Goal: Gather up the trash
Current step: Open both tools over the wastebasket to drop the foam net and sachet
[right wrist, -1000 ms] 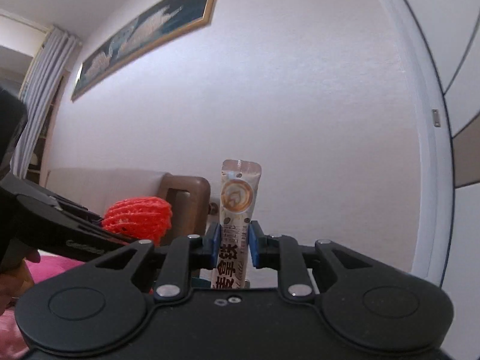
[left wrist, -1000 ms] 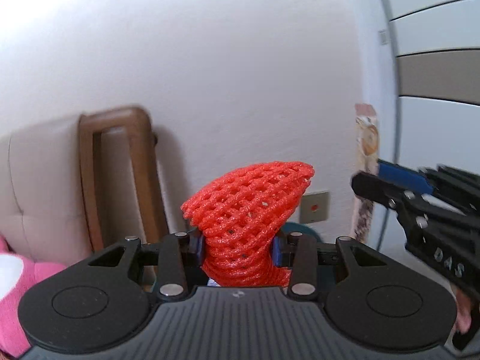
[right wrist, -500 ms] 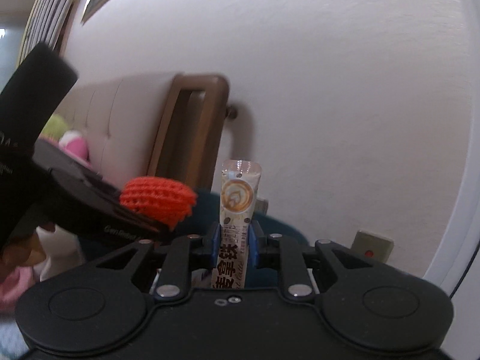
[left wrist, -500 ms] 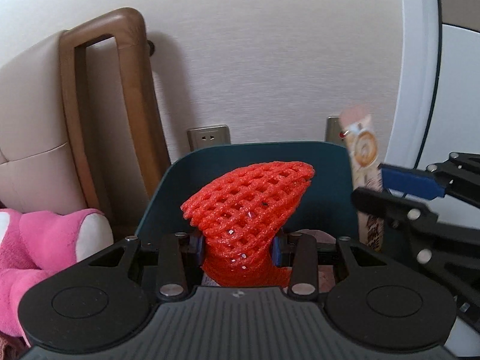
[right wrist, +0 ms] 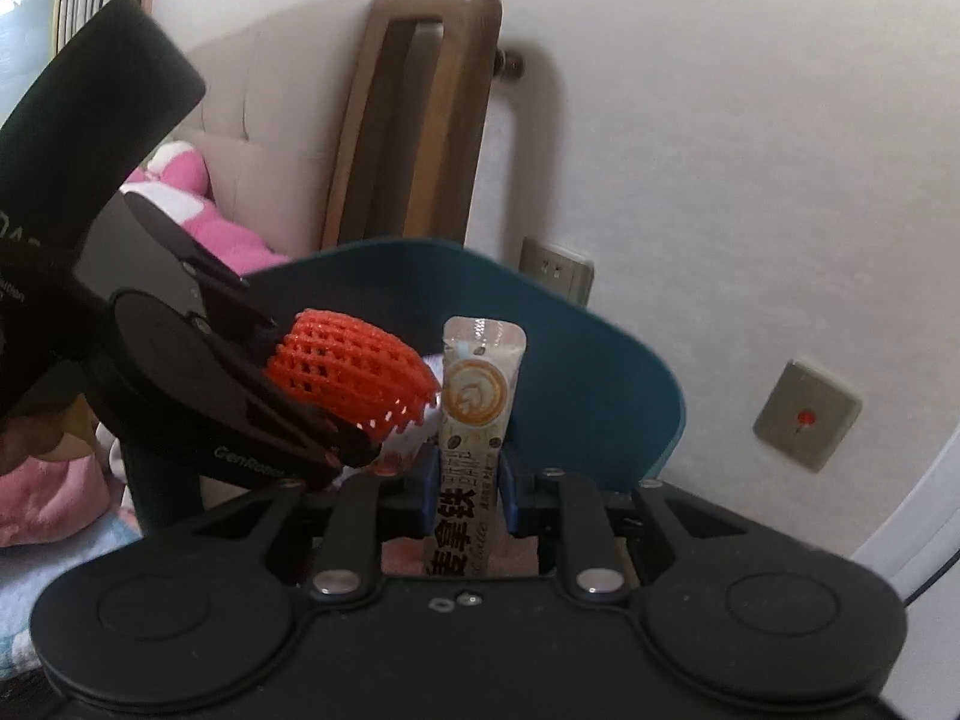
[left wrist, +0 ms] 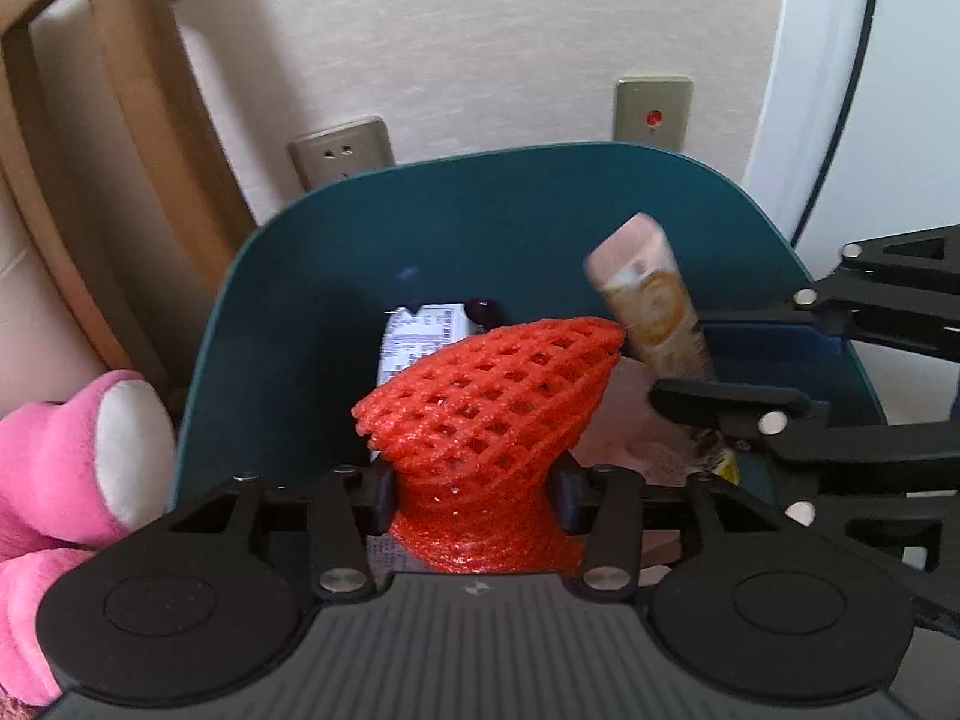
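Observation:
My left gripper (left wrist: 474, 489) is shut on a red foam fruit net (left wrist: 492, 402) and holds it over the open teal trash bin (left wrist: 510, 198). My right gripper (right wrist: 465, 483) is shut on a beige coffee stick sachet (right wrist: 477, 414), upright, also over the bin (right wrist: 606, 378). The sachet (left wrist: 651, 306) and the right gripper show at the right of the left wrist view. The net (right wrist: 354, 375) and the left gripper show at the left of the right wrist view. A white printed wrapper (left wrist: 420, 336) and pinkish paper (left wrist: 636, 426) lie inside the bin.
A pink plush toy (left wrist: 72, 468) lies left of the bin. A wooden chair frame (left wrist: 114, 120) with a beige cushion stands behind it on the left. Two wall sockets (left wrist: 342, 150) sit on the white wall behind the bin. A white door frame (left wrist: 810, 90) is at the right.
Both grippers have tilted down and moved closer to the bin, each with its item held. The bin's inside and the trash in it have come into view.

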Demonstrator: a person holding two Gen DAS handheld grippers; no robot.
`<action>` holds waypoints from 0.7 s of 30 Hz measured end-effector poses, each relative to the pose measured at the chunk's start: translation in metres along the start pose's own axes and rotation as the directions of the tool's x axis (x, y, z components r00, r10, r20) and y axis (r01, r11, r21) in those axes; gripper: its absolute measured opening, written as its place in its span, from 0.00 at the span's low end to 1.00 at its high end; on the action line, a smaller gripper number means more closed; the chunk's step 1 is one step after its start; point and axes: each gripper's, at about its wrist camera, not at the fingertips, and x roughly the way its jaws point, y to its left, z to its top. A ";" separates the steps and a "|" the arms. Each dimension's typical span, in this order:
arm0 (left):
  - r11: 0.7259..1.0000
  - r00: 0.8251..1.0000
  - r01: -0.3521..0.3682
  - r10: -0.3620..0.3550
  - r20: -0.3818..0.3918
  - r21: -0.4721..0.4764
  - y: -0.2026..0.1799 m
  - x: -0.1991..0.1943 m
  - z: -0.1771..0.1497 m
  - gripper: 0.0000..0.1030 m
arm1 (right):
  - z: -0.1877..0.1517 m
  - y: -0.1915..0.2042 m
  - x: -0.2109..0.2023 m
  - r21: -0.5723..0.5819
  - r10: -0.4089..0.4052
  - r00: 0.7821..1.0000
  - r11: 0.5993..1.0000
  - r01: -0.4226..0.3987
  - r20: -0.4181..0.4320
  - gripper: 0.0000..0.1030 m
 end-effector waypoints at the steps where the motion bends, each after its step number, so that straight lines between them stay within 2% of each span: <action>1: 1.000 1.000 -0.004 0.004 -0.015 0.001 0.000 0.001 0.001 0.57 | -0.001 0.000 0.001 0.005 0.007 1.000 1.000 -0.007 -0.010 0.21; 2: 1.000 0.999 -0.010 0.010 -0.033 -0.002 0.000 0.003 0.002 0.60 | 0.000 0.000 0.001 0.016 0.014 1.000 1.000 -0.014 -0.017 0.21; 5: 0.998 0.997 0.013 -0.018 -0.080 -0.054 0.008 0.007 0.006 0.61 | 0.001 0.001 -0.002 0.014 0.021 0.998 1.000 -0.021 -0.067 0.24; 10: 0.997 0.995 0.015 -0.023 -0.100 -0.075 0.018 -0.015 0.011 0.64 | 0.011 -0.001 -0.016 0.074 0.047 0.992 0.997 -0.039 -0.115 0.34; 12: 0.997 0.995 0.012 -0.020 -0.098 -0.077 0.023 -0.029 0.014 0.65 | 0.020 -0.001 -0.025 0.100 0.057 0.990 0.994 -0.045 -0.127 0.38; 14: 0.996 0.996 0.017 -0.025 -0.091 -0.088 0.028 -0.043 0.019 0.75 | 0.031 -0.001 -0.032 0.112 0.052 0.990 0.993 -0.038 -0.132 0.42; 21: 0.997 1.000 0.016 -0.018 -0.015 -0.079 0.044 -0.102 0.040 0.76 | 0.070 0.003 -0.061 0.184 0.037 0.991 0.983 -0.012 -0.131 0.51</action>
